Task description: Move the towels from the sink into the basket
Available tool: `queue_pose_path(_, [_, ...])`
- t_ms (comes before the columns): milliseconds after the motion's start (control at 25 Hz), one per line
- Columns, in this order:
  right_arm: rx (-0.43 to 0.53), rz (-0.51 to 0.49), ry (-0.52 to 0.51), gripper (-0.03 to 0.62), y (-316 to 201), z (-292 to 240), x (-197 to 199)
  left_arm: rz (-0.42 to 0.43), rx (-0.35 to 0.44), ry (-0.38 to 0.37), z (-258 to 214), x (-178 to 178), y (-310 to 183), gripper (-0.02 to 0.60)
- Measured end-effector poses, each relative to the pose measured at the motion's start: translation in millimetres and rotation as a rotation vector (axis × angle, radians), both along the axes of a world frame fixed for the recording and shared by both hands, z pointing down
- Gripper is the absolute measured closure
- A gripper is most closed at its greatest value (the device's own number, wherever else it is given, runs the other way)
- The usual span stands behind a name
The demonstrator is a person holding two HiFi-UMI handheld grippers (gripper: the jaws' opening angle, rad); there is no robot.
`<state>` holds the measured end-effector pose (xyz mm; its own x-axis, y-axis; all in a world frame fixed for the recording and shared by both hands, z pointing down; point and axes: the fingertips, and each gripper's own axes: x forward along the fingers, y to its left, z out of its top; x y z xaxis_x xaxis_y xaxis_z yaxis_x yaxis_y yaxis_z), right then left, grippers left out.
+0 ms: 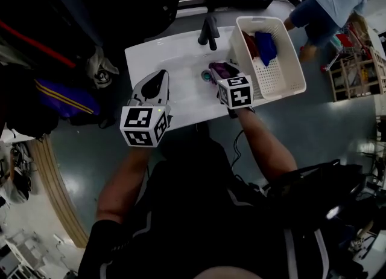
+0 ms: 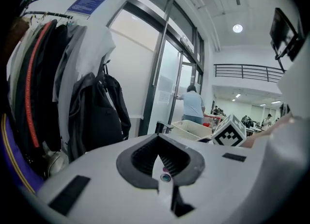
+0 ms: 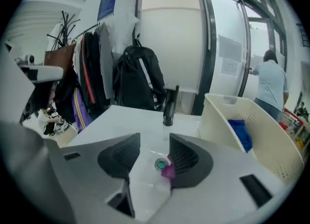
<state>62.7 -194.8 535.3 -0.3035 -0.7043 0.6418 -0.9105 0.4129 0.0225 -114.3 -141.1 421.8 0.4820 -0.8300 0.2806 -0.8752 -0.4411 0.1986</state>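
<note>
The left claw (image 1: 160, 78) hangs over the near left part of the white sink (image 1: 175, 60), its jaws drawn together to a slit with nothing in them. It looks parked clear of the work, so that the other hand has room.

The right claw (image 3: 155, 144) points down into the basin with its jaws spread and gripping nothing. The drain (image 3: 160, 164) shows in the gap, and the purple towel (image 3: 168, 171) lies just beside the drain, against the inner face of the right-hand jaw. The spread suits a pinch on that towel, which I judge to be the step in hand; the pads do not press on it yet.

Beyond the drain stands 1 dark faucet (image 1: 209, 32) at the back rim. To its right, touching the sink's right end, sits 1 cream basket (image 1: 289, 60), close by so each carry is short.

The count is 3 towels: 1 purple in the sink, plus 1 blue towel (image 1: 265, 45) and 1 dark red towel (image 1: 248, 43) already in the basket. By that count the task is nearly done.

Farther off, dark coats (image 1: 114, 6) hang at the left, and 1 person (image 1: 332, 0) stands past the basket.
</note>
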Motion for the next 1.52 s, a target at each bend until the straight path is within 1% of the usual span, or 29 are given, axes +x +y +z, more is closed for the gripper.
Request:
queue_pose_path(40, [-0.034, 0.002, 0.024, 0.391, 0, 16, 4, 0.002, -0.023, 0.0, 10, 3, -1, 0.577])
queue_pose_path(160, [-0.116, 0.01, 0.069, 0.372, 1, 52, 9, 0.011, -0.078, -0.016, 37, 10, -8, 0.577])
queue_pose_path(240, [-0.168, 0.023, 0.079, 0.347, -1, 73, 11, 0.017, -0.109, -0.044, 53, 15, -13, 0.577])
queue_pose_path(360, [-0.234, 0.048, 0.1, 0.307, -6, 99, 19, 0.036, -0.16, -0.05, 74, 28, -17, 0.577])
queue_pose_path(480, [-0.275, 0.081, 0.093, 0.293, -16, 122, 26, 0.04, -0.186, -0.076, 93, 40, -27, 0.577])
queue_pose_path(520, [-0.286, 0.097, 0.092, 0.288, -21, 127, 28, 0.034, -0.2, -0.084, 101, 43, -32, 0.577])
queue_pose_path(600, [-0.317, 0.146, 0.097, 0.237, -27, 138, 35, 0.019, -0.239, -0.088, 117, 48, -40, 0.577])
queue_pose_path(720, [-0.396, 0.226, 0.105, 0.223, -25, 162, 44, -0.006, -0.295, -0.094, 142, 51, -46, 0.577])
queue_pose_path(840, [-0.385, 0.232, 0.134, 0.215, -38, 177, 50, -0.015, -0.326, -0.118, 158, 52, -52, 0.577])
queue_pose_path(920, [-0.398, 0.244, 0.147, 0.209, -41, 187, 53, -0.002, -0.334, -0.125, 164, 54, -54, 0.577])
queue_pose_path(1040, [-0.422, 0.291, 0.172, 0.178, -42, 203, 58, 0.015, -0.346, -0.116, 169, 54, -54, 0.577])
queue_pose_path(1200, [-0.422, 0.359, 0.228, 0.174, -50, 220, 78, 0.004, -0.355, -0.13, 175, 49, -56, 0.577])
queue_pose_path(1280, [-0.438, 0.383, 0.231, 0.174, -52, 231, 87, 0.02, -0.355, -0.133, 176, 49, -56, 0.577])
queue_pose_path(1400, [-0.477, 0.414, 0.206, 0.172, -51, 245, 94, 0.044, -0.352, -0.125, 175, 50, -55, 0.577])
queue_pose_path(1520, [-0.474, 0.413, 0.191, 0.174, -54, 250, 93, 0.045, -0.346, -0.108, 172, 47, -54, 0.577])
